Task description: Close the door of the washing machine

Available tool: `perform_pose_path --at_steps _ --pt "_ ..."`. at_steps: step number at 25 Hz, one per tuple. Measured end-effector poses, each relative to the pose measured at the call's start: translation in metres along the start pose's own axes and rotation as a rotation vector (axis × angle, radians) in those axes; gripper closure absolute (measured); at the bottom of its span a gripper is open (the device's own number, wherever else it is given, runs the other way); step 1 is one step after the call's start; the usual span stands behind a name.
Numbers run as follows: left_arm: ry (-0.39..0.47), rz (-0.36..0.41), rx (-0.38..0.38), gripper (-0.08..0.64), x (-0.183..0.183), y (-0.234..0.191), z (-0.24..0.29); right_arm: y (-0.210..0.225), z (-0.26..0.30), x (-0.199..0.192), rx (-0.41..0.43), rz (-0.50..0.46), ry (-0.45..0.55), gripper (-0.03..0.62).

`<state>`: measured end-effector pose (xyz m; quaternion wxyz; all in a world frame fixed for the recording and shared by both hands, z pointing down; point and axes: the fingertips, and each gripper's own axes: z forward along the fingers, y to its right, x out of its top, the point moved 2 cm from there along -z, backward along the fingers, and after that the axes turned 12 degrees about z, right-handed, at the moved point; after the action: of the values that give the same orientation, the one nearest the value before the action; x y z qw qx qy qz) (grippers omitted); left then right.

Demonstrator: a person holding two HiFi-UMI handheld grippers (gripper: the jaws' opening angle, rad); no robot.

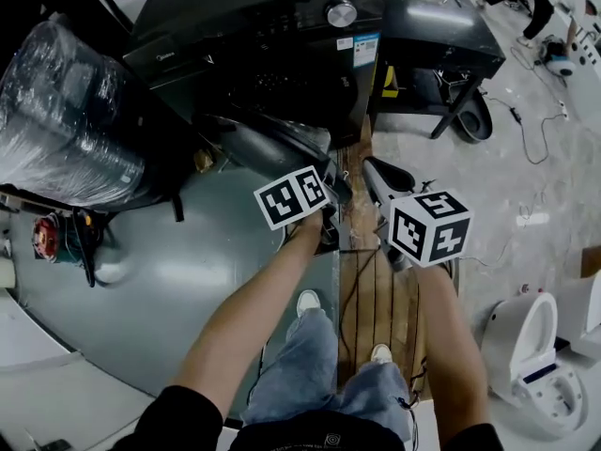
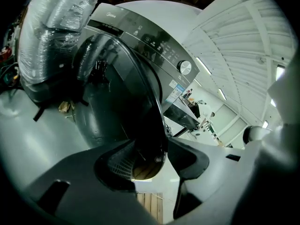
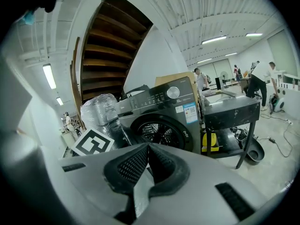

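- Head view: a dark grey front-loading washing machine (image 1: 272, 26) with a glossy control panel and a chrome dial (image 1: 341, 13) stands at the top of the picture.
- Its round door (image 1: 272, 144), a dark rim around curved glass, hangs swung out toward the person over the smooth grey floor (image 1: 169, 280).
- The left gripper (image 1: 327, 178) is at the door's free edge. The right gripper (image 1: 377, 170) is just beside it, over a strip of wooden planks (image 1: 376, 289).
- A bulky bundle wrapped in clear film (image 1: 61, 111) sits left of the machine, and a white ceramic toilet (image 1: 535, 355) is at the lower right.
- Left gripper view: the jaws stand wide apart, and the door's dark rim runs up between the ribbed black pads (image 2: 117, 165). Neither pad visibly presses on it.
- Only this view shows the door close up, with its shiny bulging glass and thick rim.
- Right gripper view: the jaws are closed together, their ribbed pads meet, and nothing is held.
- Only this view shows the machine from the front, with its perforated steel drum (image 3: 159, 132) exposed.
- It also shows a black metal table (image 3: 229, 109) to the machine's right and the brown underside of a wooden staircase (image 3: 112, 55) overhead.
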<state>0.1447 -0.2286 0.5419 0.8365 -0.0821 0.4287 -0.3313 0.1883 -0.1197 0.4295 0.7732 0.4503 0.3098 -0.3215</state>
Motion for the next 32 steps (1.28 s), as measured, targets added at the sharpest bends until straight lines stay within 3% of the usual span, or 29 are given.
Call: perform_pose_path --at_steps 8,15,32 --pt "0.025 -0.050 0.030 0.334 0.020 0.012 0.033 0.028 0.023 0.021 -0.017 -0.026 -0.014 0.571" --pt "0.111 -0.092 0.086 0.334 0.041 0.020 0.058 0.062 0.033 0.043 0.039 -0.029 -0.022 0.571" --pt "0.165 -0.209 0.202 0.328 0.093 0.024 0.117 0.123 0.060 0.099 0.157 -0.041 -0.082 0.571"
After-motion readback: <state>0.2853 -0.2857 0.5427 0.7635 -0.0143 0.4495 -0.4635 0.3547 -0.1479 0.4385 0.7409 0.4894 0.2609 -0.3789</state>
